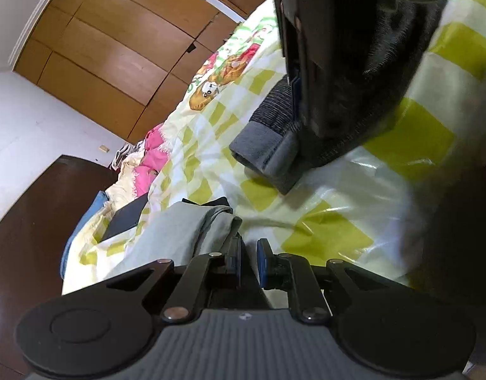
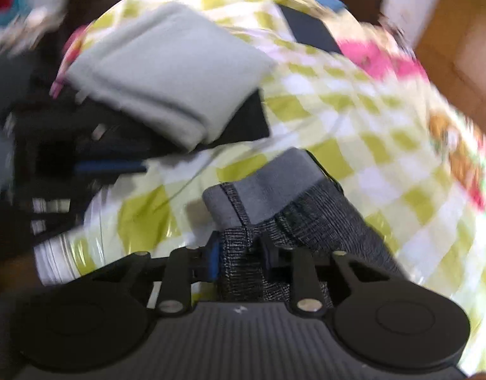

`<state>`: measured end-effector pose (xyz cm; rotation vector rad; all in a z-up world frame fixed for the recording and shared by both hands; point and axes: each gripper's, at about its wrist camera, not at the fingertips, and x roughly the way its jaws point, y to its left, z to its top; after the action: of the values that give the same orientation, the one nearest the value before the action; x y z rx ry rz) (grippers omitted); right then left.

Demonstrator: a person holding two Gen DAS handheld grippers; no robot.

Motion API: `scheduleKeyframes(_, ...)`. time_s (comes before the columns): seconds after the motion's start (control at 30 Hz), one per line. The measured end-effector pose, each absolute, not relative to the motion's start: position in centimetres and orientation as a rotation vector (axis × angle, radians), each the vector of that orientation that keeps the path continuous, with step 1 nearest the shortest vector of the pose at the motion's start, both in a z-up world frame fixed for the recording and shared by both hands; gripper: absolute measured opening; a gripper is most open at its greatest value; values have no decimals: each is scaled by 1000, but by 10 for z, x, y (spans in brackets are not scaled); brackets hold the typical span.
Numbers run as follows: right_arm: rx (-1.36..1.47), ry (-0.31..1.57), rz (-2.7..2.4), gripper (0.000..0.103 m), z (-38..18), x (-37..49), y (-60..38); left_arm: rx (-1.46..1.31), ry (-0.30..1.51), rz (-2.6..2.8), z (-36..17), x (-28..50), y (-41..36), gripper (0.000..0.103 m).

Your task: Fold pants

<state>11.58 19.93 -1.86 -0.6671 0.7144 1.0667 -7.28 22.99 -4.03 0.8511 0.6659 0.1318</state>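
The dark grey knitted pants (image 2: pixel 293 218), with a smooth lighter grey band at the hem or waist, hang over a glossy yellow-green and white checked bed cover (image 2: pixel 353 126). The right gripper (image 2: pixel 241 255) pinches a bunched fold of the knit between its blue pads; the cloth fills the gap and runs back under the tool. In the left wrist view the same pants (image 1: pixel 268 136) dangle from the right tool above the cover. The left gripper (image 1: pixel 249 261) has its jaws nearly pressed together with nothing visibly between them, its tips just beside a folded pale grey-green cloth (image 1: pixel 179 231) lying on a black folded garment (image 2: pixel 243 120).

The pants look light, limp and stretchy, with a ribbed texture that should grip well against rubber pads but sag and twist once lifted. The thicker band seems the firmest place to hold, preferably at two corners so the legs hang even. The shiny cover looks slippery, so the fabric may slide when laid down.
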Motion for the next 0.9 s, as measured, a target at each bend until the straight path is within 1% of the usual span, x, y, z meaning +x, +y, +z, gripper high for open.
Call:
scheduleKeyframes(0.1,-482,792,1026,12,-2,134,192,819,654,128,-42,-72,230,30)
scheduleKeyframes(0.2,-336,794,994,12,13,148,190,808,646,127,-43,-74,230,30)
scheduleKeyframes(0.3,-314,699,983,12,23,142,195,800,647,129,-42,-78,230,30)
scheduleKeyframes(0.33,-338,702,988,12,19,140,200,801,648,129,-42,-80,229,30)
scheduleKeyframes(0.4,-376,777,1005,13,-5,139,209,804,650,127,-40,-82,227,30)
scheduleKeyframes(0.47,-446,875,1033,16,-34,134,218,814,649,127,-37,-83,224,30)
scheduleKeyframes(0.53,-443,844,1056,31,-40,125,215,830,637,132,-33,-85,220,30)
scheduleKeyframes(0.6,-367,843,1077,38,-28,126,206,841,628,132,-29,-84,217,30)
scheduleKeyframes(0.8,-294,779,1019,37,2,131,148,848,540,104,-14,-63,190,30)
scheduleKeyframes(0.9,-282,789,915,37,0,140,107,804,497,64,-11,-42,168,35)
